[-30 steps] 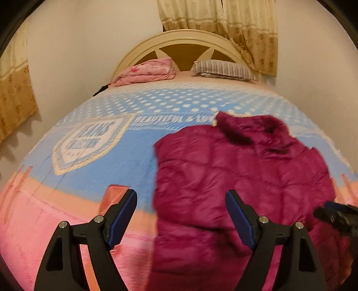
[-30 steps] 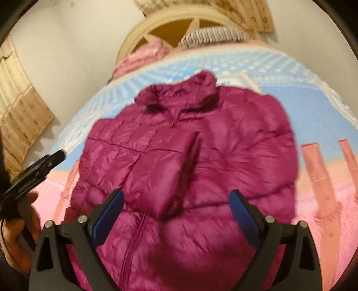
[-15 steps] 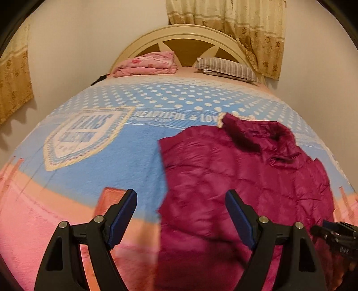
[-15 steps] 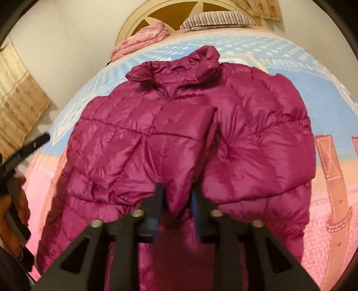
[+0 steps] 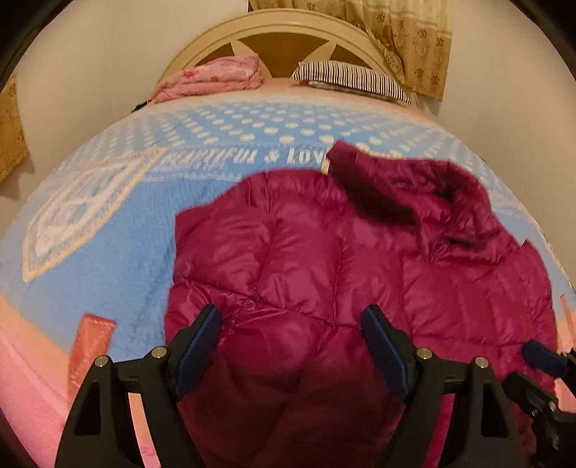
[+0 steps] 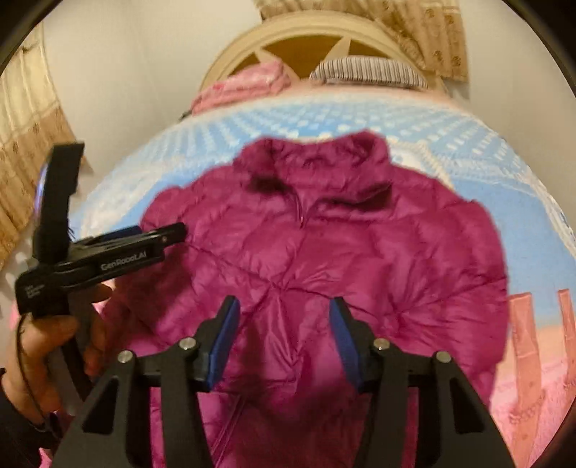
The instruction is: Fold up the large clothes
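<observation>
A magenta quilted puffer jacket (image 5: 324,273) lies front up on the bed, collar toward the headboard; it also shows in the right wrist view (image 6: 324,252). Its sleeves are folded over its front. My left gripper (image 5: 291,324) is open and empty above the jacket's left part. In the right wrist view it (image 6: 158,234) shows from the side, held by a hand at the jacket's left edge. My right gripper (image 6: 284,316) is open and empty above the jacket's middle. Its blue tip (image 5: 540,356) shows at the right edge of the left wrist view.
The bed has a blue, white and pink blanket (image 5: 126,223). A folded pink cloth (image 5: 212,79) and a striped pillow (image 5: 352,79) lie by the cream headboard (image 5: 280,32). Curtains (image 5: 406,39) hang behind it and at the left (image 6: 28,172). Walls stand on both sides.
My right gripper was shut on a fold of the jacket half a second ago; it has opened and let go. My left gripper has moved right, over the jacket.
</observation>
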A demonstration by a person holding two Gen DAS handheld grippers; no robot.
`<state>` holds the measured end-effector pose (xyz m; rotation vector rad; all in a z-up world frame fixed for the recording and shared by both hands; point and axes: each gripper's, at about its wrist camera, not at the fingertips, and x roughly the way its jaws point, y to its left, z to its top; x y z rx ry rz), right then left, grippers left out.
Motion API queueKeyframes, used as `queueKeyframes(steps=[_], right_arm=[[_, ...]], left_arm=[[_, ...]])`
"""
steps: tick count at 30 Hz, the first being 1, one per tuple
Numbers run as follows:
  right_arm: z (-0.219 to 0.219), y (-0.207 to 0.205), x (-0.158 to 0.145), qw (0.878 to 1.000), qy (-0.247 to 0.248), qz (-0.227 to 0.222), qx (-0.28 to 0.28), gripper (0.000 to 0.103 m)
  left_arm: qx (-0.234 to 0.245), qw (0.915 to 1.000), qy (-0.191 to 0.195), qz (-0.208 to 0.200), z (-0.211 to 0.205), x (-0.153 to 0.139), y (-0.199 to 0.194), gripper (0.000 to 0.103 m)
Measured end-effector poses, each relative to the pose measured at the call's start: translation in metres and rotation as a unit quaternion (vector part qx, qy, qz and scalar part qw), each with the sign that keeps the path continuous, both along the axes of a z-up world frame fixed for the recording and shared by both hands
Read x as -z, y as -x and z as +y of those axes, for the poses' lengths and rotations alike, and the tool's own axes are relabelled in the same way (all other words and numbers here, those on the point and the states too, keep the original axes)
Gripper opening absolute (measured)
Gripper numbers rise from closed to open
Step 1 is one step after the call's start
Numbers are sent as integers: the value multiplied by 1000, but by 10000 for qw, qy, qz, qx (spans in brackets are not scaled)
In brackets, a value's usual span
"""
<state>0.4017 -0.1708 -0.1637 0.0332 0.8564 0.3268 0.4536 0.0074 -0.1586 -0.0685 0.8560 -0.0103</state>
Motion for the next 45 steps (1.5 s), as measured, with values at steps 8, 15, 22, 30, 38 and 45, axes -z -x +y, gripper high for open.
queueKeyframes(steps=[8,15,22,30,38,45], right_arm=[[-5,-2,42,9997,252,-6,77,53],[-2,-2,50,9995,294,-123,89,54],[-1,2,51,9991,363,-185,94,54],[1,3,51,9988,426,-212,91,54],[2,3,52,9986,468,-231,99,54],[3,3,48,9989,452,-140,-31,61]], left_arm=[[49,9999,-40,-94,-3,24,6,84],[55,10000,-46,-49,-3,29,3,86],[56,9998,-169,1,-7,32,1,87],[56,9998,-171,-1,-7,32,0,87],[63,9997,-237,30,-7,32,1,88],[128,9990,-394,152,-9,25,0,88]])
